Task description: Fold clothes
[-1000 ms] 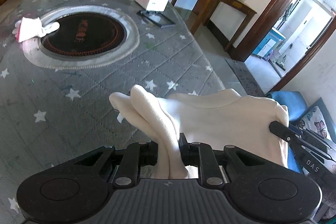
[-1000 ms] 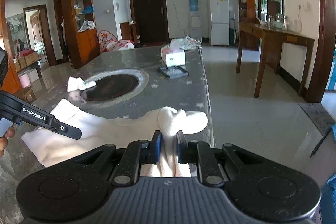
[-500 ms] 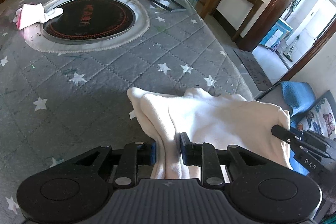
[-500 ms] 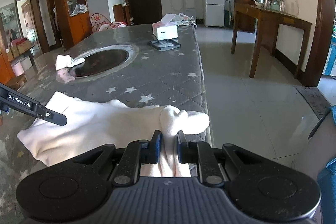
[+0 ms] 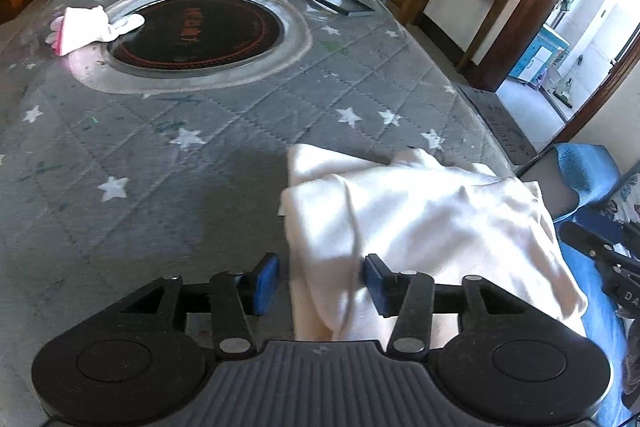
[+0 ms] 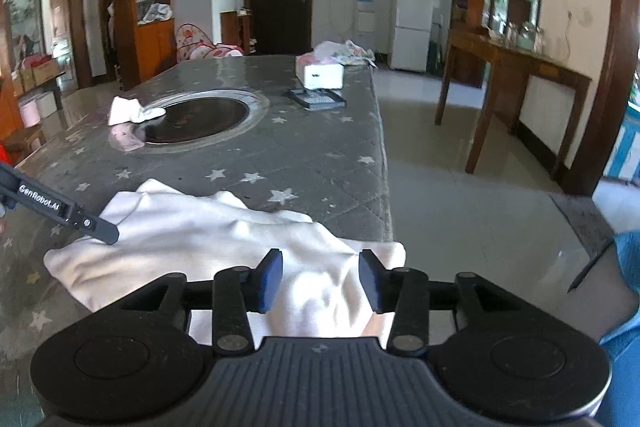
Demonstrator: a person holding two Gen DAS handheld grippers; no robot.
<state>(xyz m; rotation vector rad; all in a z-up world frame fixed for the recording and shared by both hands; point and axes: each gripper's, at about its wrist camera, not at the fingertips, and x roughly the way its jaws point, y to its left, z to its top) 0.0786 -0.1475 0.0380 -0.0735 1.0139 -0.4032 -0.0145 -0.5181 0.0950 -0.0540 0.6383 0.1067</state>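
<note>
Right wrist view: my right gripper (image 6: 319, 277) and left gripper (image 5: 322, 279) both gape apart over the cream garment (image 6: 208, 247) at the table (image 6: 320, 163) edge; I fear it slides off.

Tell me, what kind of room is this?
Most likely a lived-in family living and dining room: a long table with a built-in round cooktop, a white fridge beside a water dispenser, and a wooden side table.

Cream garment (image 5: 420, 227) near edge hidden behind left gripper (image 5: 320, 281) body; folds motion-blurred
</note>
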